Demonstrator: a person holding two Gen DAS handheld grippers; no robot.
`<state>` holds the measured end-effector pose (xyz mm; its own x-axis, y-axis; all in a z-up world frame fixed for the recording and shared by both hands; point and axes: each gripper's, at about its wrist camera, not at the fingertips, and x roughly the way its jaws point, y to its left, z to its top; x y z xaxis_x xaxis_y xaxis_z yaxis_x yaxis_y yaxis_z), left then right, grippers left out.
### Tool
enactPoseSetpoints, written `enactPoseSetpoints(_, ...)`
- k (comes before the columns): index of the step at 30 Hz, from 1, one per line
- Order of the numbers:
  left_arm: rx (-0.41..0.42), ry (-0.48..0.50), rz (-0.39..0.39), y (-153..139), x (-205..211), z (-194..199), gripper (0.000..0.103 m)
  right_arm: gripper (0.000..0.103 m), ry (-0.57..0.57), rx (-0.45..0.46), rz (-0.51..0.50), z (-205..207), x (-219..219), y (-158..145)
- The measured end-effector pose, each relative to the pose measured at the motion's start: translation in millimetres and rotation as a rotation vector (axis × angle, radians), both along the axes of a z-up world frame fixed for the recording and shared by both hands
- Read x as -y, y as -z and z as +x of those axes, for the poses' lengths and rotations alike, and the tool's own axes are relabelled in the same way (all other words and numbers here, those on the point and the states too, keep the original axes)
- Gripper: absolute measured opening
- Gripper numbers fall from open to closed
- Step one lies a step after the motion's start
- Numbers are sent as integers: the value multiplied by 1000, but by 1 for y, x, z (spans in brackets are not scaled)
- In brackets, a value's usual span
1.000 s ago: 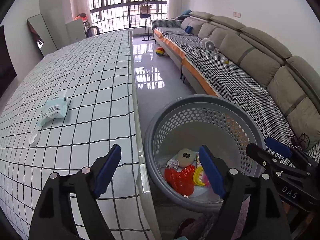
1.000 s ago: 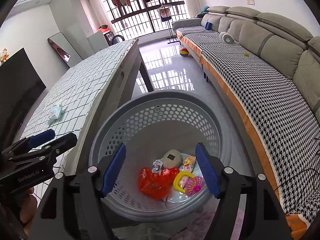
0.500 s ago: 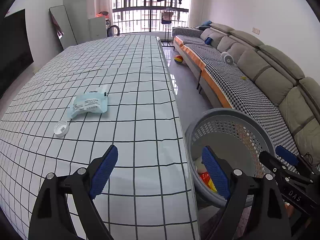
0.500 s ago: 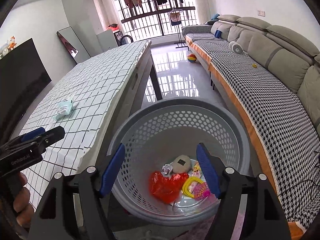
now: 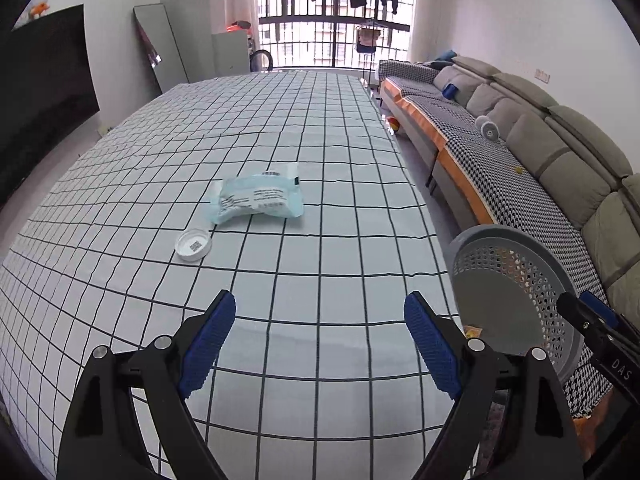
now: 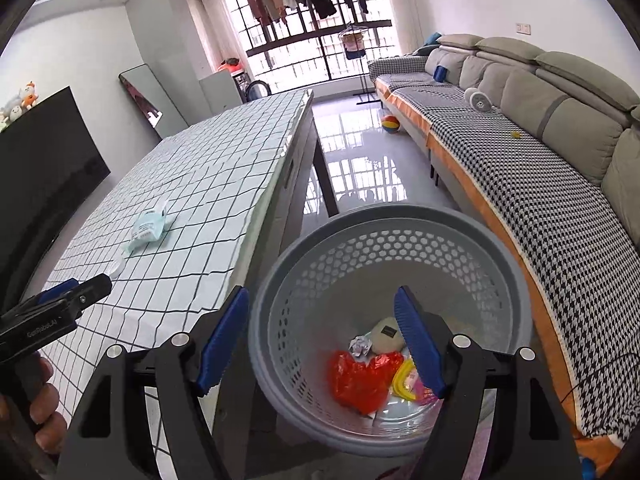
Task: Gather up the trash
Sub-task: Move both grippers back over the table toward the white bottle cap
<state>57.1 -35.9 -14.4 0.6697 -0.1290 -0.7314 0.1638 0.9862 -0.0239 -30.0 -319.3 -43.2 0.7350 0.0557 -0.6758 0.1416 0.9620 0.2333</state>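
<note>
A pale blue plastic wrapper point(image 5: 260, 199) and a white bottle cap point(image 5: 193, 244) lie on the checked tablecloth point(image 5: 320, 264). My left gripper point(image 5: 320, 340) is open and empty above the table's near part, short of both. The grey perforated basket point(image 6: 500, 248) stands on the floor beside the table and holds a red bag point(image 6: 360, 378), a foil ball, a beige pouch and yellow pieces. My right gripper point(image 6: 324, 344) is open and empty above the basket. The wrapper point(image 6: 150, 230) also shows in the right wrist view.
A long grey sofa point(image 5: 560, 152) with a houndstooth cover runs along the right wall. A ball point(image 6: 391, 124) lies on the glossy floor. A dark TV point(image 5: 40, 92) and a leaning mirror point(image 5: 160, 48) stand at the left. The basket point(image 5: 516, 296) sits just off the table's right edge.
My left gripper has swung left from over the basket to over the table, bringing the wrapper and cap ahead. My right gripper has drifted slightly back and stays over the basket.
</note>
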Motion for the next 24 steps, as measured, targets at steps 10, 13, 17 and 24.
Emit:
enactPoseSetpoints(10,-1,-89,-18,-1,-41,10,87,72,-72,10,-17,16,-30,-9)
enactPoseSetpoints(13,9,-114,-16,-4,-53,14,88,72,-96,16,-22,20,-39,-12)
enactPoseSetpoints(17,20,-145,-5,-4,-66,24,88,72,-129,24,-34,25,-52,-16)
enactPoseSetpoints(24,9,-183,1,-1,-86,47,88,72,-158,25,-34,36,-66,-18)
